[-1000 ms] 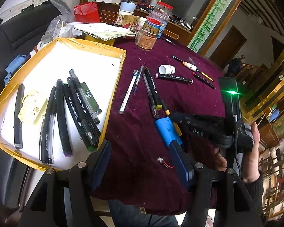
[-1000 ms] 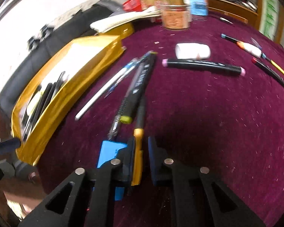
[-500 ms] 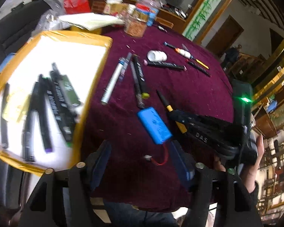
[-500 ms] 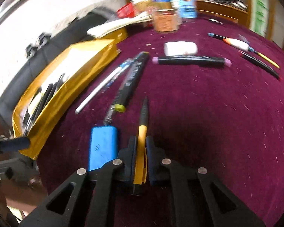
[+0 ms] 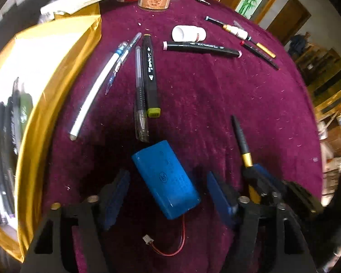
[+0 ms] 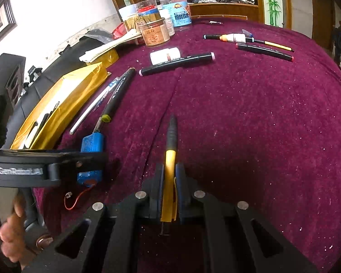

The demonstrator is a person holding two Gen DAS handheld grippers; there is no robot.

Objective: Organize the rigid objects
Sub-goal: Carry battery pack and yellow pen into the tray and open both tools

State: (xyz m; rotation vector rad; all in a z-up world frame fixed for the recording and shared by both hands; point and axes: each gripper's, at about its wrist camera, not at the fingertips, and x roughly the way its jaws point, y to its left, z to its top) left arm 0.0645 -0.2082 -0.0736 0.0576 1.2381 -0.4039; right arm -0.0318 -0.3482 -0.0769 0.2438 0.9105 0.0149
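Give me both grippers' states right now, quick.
Left gripper: open, jaws either side of the blue battery, pads not touching it.
Right gripper: shut on the yellow pen.

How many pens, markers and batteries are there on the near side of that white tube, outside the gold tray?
Pens: 4 (white pen, clear blue pen, black-grip pen, yellow pen in the right tool)
Markers: 2 (green-ended marker, pink-ended marker)
Battery: 1
Total: 7
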